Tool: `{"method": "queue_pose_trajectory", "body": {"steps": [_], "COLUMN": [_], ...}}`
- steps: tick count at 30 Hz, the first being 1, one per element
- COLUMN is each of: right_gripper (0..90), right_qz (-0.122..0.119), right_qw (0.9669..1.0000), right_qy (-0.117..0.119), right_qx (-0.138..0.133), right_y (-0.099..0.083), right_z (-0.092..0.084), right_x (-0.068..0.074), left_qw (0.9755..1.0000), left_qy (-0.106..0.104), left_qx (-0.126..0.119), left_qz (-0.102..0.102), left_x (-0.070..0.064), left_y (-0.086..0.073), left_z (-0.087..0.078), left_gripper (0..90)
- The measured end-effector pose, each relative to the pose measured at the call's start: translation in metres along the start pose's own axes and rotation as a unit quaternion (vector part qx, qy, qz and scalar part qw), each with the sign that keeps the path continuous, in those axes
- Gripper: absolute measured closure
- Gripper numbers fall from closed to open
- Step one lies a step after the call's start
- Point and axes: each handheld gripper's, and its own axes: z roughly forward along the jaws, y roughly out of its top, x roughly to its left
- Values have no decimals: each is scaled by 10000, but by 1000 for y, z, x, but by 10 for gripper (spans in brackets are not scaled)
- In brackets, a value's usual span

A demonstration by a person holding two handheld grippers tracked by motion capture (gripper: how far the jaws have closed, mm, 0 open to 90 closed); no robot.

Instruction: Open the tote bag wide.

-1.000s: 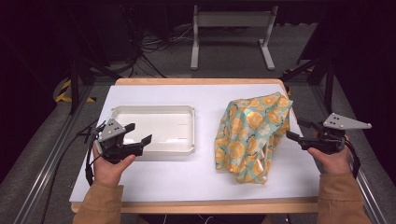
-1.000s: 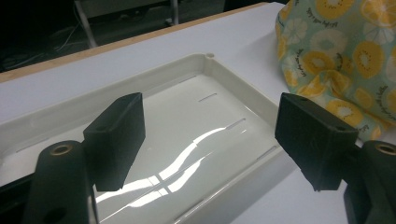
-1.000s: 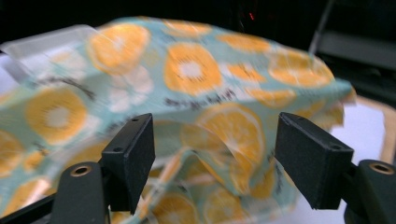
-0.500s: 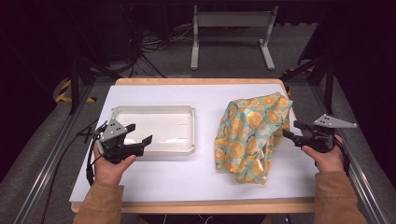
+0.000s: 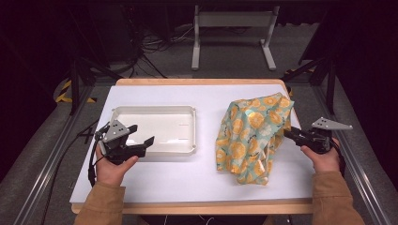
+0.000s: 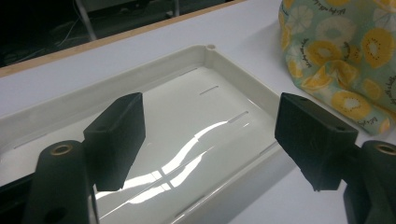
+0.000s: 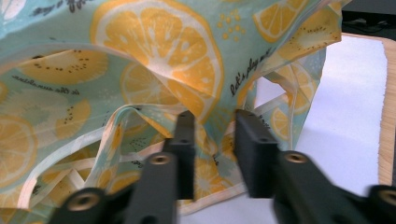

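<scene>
While the right tongs [image 7: 212, 154] have just been closing on a fold of the fruit-print cloth [image 5: 253, 136] heaped at the tabletop's [image 5: 155, 180] right, its script reads "let's play". Left tongs [image 6: 208, 140] stand spread over the white tray [image 5: 190, 147].

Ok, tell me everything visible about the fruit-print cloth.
The cloth is thin, pale teal fabric printed with orange and lemon slices and small lettering, with cream-edged hems. It sits crumpled in a loose mound on the white table cover, right of the tray. The right tool has just been closing on a fold at its edge.
</scene>
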Motion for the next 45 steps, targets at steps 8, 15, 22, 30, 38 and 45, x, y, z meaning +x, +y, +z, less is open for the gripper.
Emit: {"method": "queue_pose_trajectory", "body": {"steps": [8,15,22,30,38,45], "right_gripper": [898,900,900,900,900,900], "right_qz": [-29,-120,-251,-439,-455,-470], "right_qw": [9996,9984,9964,9930,9897,9884], "right_qy": [-17,-49,-54,-44,55,140], "right_qx": [-263,-542,-802,-1100,-1355,-1439], "right_y": [6,15,26,39,45,49], "right_z": [-12,-25,-39,-53,-62,-67], "right_x": [2,5,13,24,29,33], "left_qw": [10000,10000,10000,10000,10000,10000], "left_qy": [0,-16,-21,-42,-41,-50], "left_qx": [1,3,1,28,55,30], "left_qz": [-3,31,15,31,63,72], "left_x": [0,-1,-1,-2,-2,-5], "left_y": [0,0,0,0,1,2], "left_z": [0,1,1,1,1,2], "left_gripper": [252,252,252,252,251,254]}}
